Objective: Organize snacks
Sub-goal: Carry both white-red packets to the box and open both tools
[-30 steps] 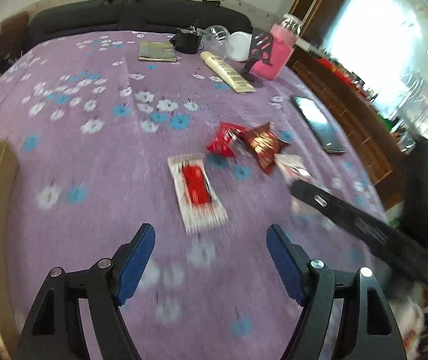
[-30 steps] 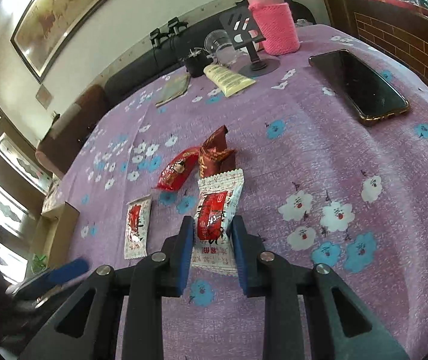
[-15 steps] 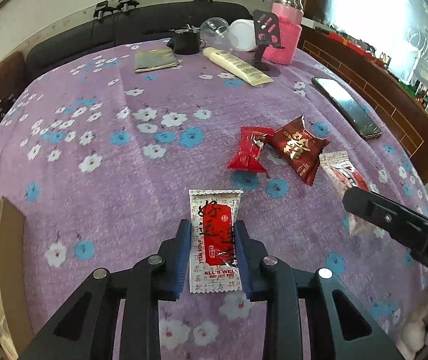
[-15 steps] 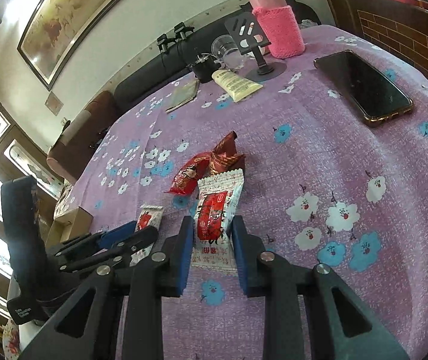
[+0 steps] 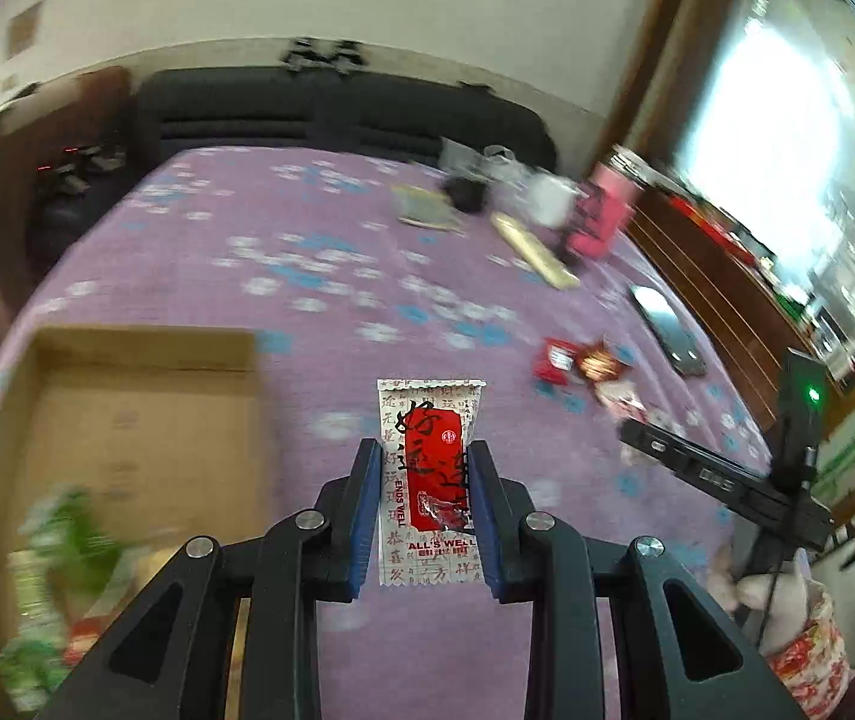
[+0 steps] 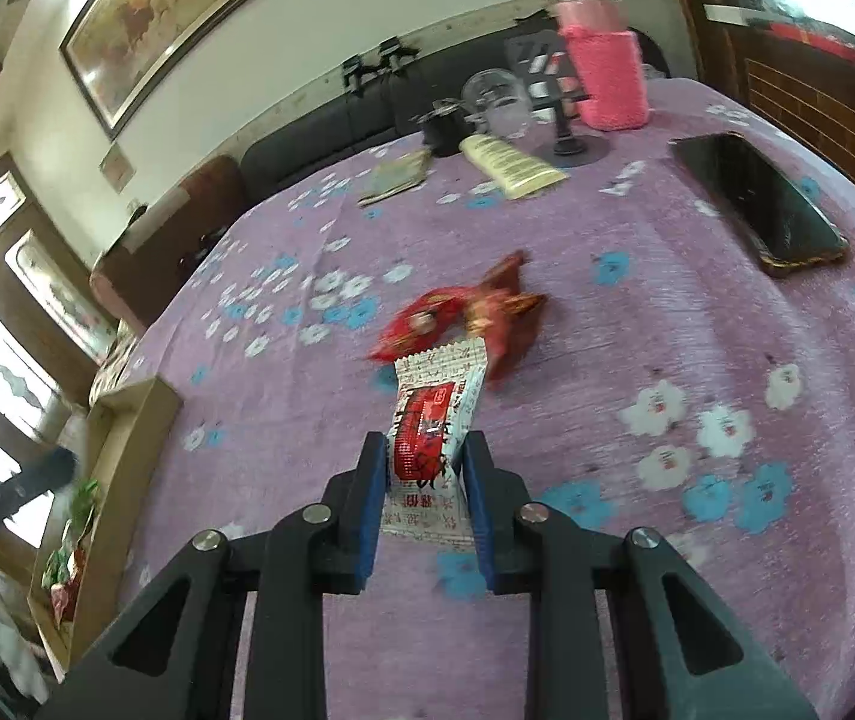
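Now my cardboard box [image 5: 127, 420] at the tabletop's left edge has swung close, since both my left gripper [image 5: 424, 486] and right gripper [image 6: 424, 480] lifted, each clamped on a white-and-red snack packet [image 5: 430, 450], ready to drop in.

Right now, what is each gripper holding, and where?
Each holds a white-and-red snack packet by its long side edges: left gripper its packet, right gripper its own.

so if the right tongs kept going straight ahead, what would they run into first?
Probably the red snack wrappers, lying right beyond the white packet that the right tongs grip. Depth is hard to judge; the tongs might pass above them.
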`<state>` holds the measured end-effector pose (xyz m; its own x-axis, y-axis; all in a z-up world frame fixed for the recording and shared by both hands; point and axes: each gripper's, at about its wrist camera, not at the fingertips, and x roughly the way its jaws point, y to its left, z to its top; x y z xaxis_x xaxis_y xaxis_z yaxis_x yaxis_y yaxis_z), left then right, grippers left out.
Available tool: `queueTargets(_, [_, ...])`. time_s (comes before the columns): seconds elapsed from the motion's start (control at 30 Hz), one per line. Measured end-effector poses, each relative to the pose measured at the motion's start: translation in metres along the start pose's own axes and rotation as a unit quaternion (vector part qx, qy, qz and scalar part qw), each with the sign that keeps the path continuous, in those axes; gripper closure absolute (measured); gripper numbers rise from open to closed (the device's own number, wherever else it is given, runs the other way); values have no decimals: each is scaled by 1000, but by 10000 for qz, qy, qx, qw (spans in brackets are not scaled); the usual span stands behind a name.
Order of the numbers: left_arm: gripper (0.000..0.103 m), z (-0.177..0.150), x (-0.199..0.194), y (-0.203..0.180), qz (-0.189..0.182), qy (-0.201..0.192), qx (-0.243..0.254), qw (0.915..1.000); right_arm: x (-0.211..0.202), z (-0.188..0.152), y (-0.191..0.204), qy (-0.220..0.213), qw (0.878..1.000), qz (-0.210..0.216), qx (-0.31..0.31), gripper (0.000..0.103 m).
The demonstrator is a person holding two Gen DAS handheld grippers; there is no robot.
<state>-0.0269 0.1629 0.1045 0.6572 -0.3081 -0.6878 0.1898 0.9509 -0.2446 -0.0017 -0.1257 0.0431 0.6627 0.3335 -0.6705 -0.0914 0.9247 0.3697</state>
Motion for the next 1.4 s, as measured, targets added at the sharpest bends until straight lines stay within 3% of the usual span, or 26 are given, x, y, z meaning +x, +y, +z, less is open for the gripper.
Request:
queueTargets(0.2, [73, -8, -34, 80, 468, -178, -604, 9969, -3, -4, 85, 250, 9960, 625, -591, 78])
queueTargets(0.4, [73, -20, -32, 130, 709, -133, -1001, 9924, 14, -11, 182, 625, 9842, 1091, -1247, 78])
queueTargets(0.63, [73, -21, -20, 172, 723, 4, -1449, 9868, 64, -34, 258, 1210, 9710, 1183, -1688, 78])
queueTargets(0.9, [72, -22, -17, 191, 530, -3, -1766, 9828, 100, -49, 283, 1504, 9667, 1032, -1796, 78])
queueTargets(1.0, [63, -22, -22, 195, 444, -85, -1891, 9809, 102, -49, 286, 1458, 9670, 1005, -1829, 76])
queueTargets(1.23, [51, -20, -46, 190, 300, -405, -2139, 9755, 81, -38, 272, 1251, 9711, 1187, -1650, 70])
queueTargets(1.4, [41, -8, -66, 157, -47, -628, -1935, 9791, 45, -20, 225, 970, 9786, 1157, -1399, 65])
